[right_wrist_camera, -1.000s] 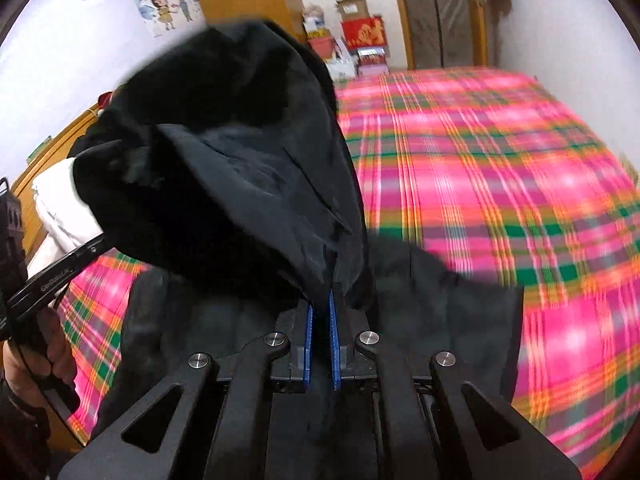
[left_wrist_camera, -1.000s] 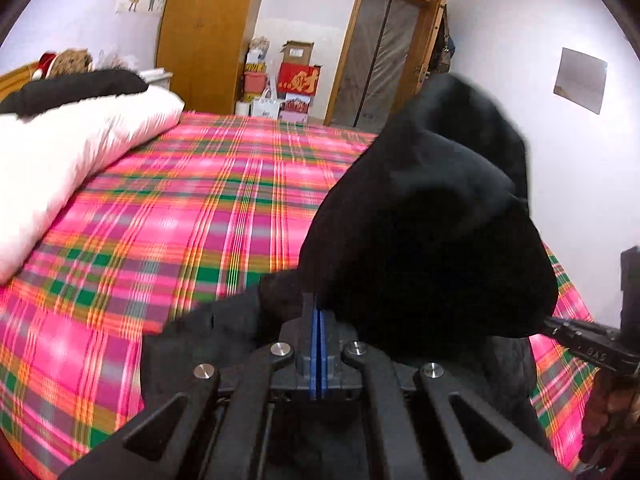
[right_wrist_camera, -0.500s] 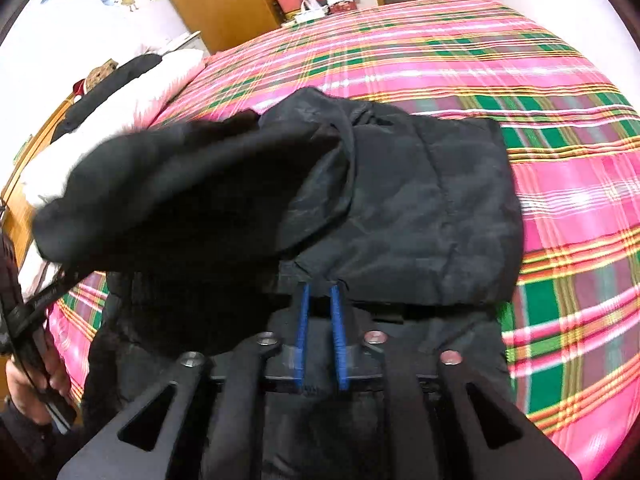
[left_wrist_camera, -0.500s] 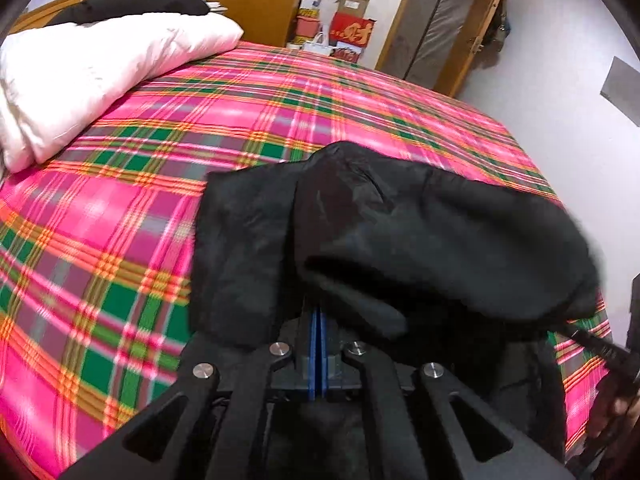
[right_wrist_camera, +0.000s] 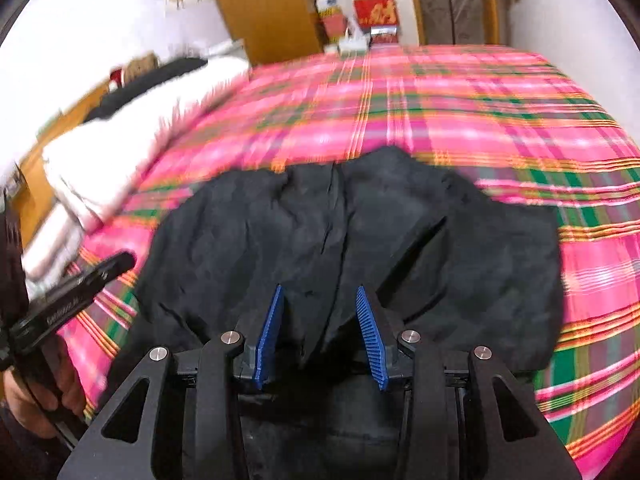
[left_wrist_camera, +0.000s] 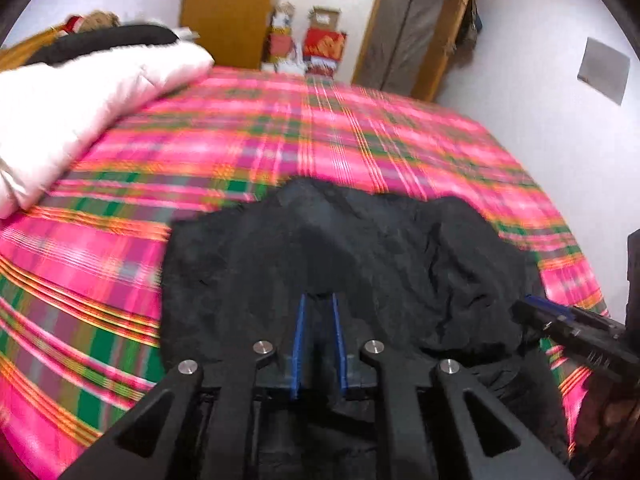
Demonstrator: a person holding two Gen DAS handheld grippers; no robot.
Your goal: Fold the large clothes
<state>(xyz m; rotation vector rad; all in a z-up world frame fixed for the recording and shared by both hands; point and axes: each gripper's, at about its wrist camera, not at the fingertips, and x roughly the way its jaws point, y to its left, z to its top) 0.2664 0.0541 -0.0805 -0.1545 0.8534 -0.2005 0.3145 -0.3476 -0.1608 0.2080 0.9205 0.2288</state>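
The large black jacket (right_wrist_camera: 320, 240) lay doubled over on the pink plaid bed (right_wrist_camera: 460, 112). Both the left gripper (left_wrist_camera: 318, 300) and right gripper (right_wrist_camera: 318, 292) were opening, their fingers clear of the cloth; smoothing and perhaps further folds likely remained.

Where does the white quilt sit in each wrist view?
Left wrist: white quilt fills the upper left, on the plaid bedspread.
Right wrist: white quilt runs along the left edge, mid-height, blurred.
Shared landmark: the red box by the far wall.
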